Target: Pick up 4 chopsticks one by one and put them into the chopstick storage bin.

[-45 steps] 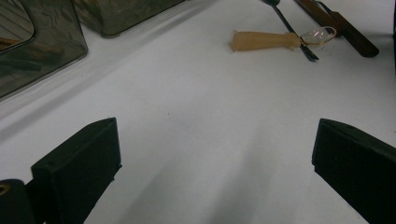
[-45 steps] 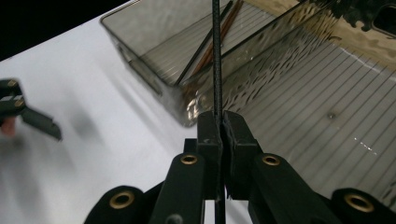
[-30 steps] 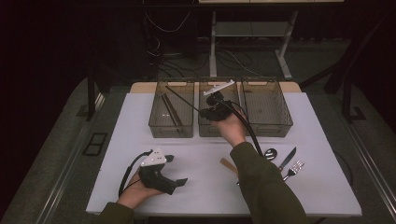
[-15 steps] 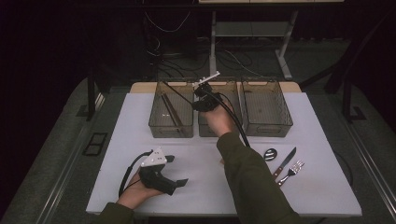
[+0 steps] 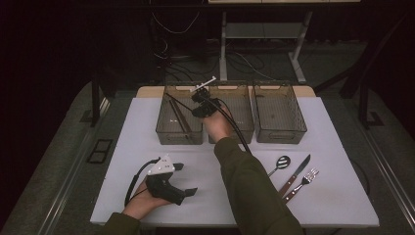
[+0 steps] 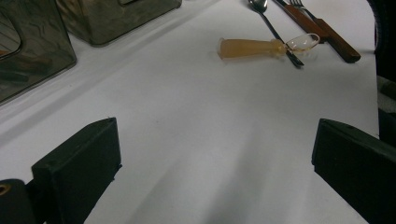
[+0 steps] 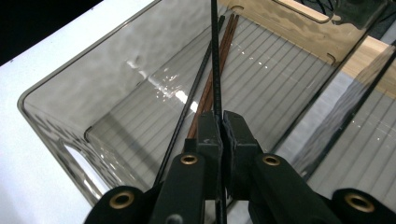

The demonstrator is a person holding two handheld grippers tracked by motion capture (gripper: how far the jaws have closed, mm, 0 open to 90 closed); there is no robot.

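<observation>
My right gripper point(image 5: 195, 99) point(image 7: 221, 122) hovers over the left clear bin point(image 5: 166, 131) point(image 7: 56, 100) at the back of the table. It is shut on a thin black chopstick point(image 7: 215, 56) that points down into that bin. On the bin's floor lie another black chopstick point(image 7: 189, 105) and two brown chopsticks point(image 7: 222, 56). My left gripper point(image 5: 186, 178) point(image 6: 215, 163) rests in a hand on the white table point(image 5: 147, 147) near the front left, jaws wide open with nothing between them.
A middle bin point(image 5: 247, 133) and a right bin point(image 5: 280, 133) stand beside the left one. A metal spoon point(image 5: 282, 163), a knife point(image 5: 296, 173) and a fork point(image 5: 304, 181) lie front right. An amber plastic spoon point(image 6: 252, 47) lies near them.
My right hand has carried the black chopstick leftward, from above the middle bin to above the left bin. The left gripper has stayed put.
</observation>
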